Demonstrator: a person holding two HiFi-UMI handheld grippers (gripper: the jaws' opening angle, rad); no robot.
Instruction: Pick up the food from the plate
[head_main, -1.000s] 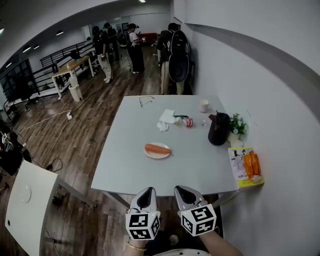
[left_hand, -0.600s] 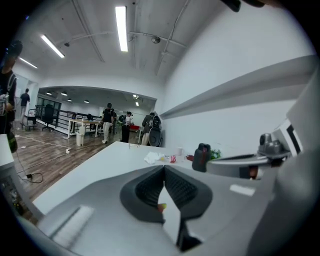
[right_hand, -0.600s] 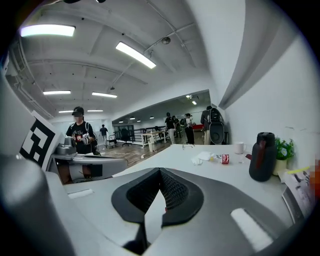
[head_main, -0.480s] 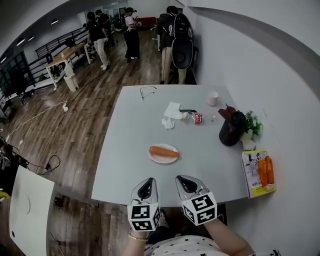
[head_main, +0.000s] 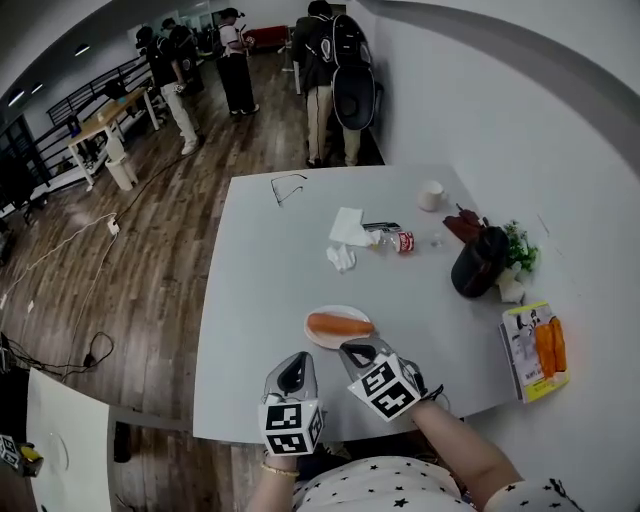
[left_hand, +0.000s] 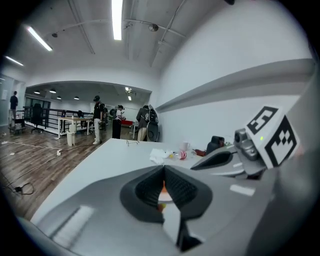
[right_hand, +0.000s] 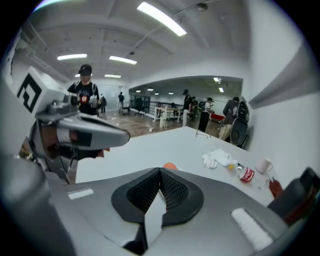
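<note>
Food (head_main: 340, 324) laid on plate (head_main: 320, 340), mid worktop (head_main: 265, 290) | right gripper (head_main: 358, 350) held just beside plate, jaws closed, empty | left gripper (head_main: 291, 368) held over worktop's near edge, jaws closed, empty

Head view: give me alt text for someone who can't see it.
An orange piece of food lies on a white plate near the front edge of the table. The right gripper is at the plate's near rim; the left gripper hangs farther back.

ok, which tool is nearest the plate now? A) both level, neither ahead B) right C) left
B: in the head view the right tool reaches the plate's near rim, while the left tool sits back by the table edge.
</note>
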